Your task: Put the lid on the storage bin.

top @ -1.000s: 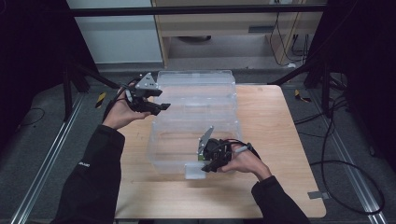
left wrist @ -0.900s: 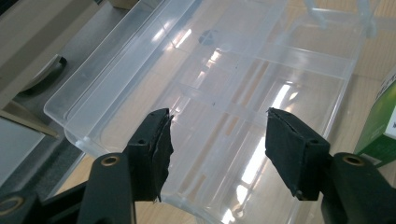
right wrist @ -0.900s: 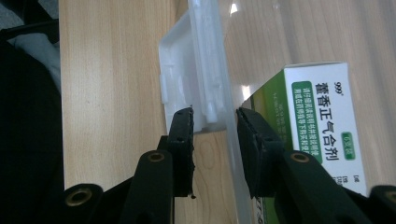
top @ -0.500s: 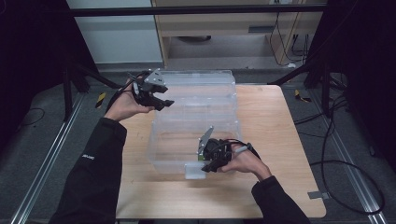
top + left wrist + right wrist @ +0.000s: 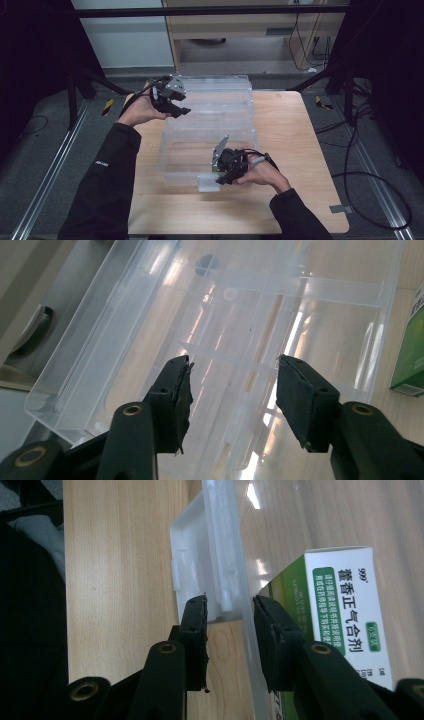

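A clear plastic storage box (image 5: pixel 169 150) stands on the wooden table (image 5: pixel 295 150), its lid (image 5: pixel 220 95) lying open behind it. My left gripper (image 5: pixel 182 111) hovers over the lid's left end. Its jaws (image 5: pixel 232 385) have just been closing but are open, with nothing between them. My right gripper (image 5: pixel 220 177) is at the box's near wall. Its pads (image 5: pixel 229 615) clamp the white latch (image 5: pixel 200 575) and the clear wall. A green and white medicine carton (image 5: pixel 345 605) lies inside the box just behind that wall, and it also shows in the left gripper view (image 5: pixel 410 355).
A wooden cabinet (image 5: pixel 240 25) and cables (image 5: pixel 370 165) lie beyond and to the right of the table. Metal floor rails (image 5: pixel 55 165) run along both sides. Bare tabletop lies right of the box.
My left hand has moved right, from off the table's left edge to over the lid's left end, and its jaws have narrowed. The right hand and the box have not moved.
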Demonstrator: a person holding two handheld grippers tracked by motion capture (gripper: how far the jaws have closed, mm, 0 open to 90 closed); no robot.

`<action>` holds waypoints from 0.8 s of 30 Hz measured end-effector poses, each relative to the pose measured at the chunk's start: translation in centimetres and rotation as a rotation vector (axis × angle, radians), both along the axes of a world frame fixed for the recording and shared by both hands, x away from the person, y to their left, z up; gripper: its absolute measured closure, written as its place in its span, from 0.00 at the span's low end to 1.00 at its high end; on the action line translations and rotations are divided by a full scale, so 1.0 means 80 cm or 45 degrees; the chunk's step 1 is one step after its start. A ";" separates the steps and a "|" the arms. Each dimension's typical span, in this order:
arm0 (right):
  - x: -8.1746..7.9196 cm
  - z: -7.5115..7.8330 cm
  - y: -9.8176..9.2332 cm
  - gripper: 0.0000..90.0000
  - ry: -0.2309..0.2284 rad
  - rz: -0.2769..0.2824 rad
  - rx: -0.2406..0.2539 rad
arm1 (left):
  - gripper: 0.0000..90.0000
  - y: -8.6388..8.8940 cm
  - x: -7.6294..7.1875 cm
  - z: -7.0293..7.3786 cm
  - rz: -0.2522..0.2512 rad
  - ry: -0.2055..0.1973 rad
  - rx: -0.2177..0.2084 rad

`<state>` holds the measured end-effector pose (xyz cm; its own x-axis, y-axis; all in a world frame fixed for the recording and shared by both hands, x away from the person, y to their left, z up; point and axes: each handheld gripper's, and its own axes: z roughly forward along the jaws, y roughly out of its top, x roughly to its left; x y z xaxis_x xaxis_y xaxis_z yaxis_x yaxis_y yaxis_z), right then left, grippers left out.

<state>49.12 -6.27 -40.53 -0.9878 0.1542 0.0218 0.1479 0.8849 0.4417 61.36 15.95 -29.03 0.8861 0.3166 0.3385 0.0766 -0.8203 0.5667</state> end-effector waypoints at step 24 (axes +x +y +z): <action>0.001 0.000 0.000 0.75 -0.003 -0.001 -0.002 | 0.82 -0.025 0.017 -0.018 -0.045 0.054 0.190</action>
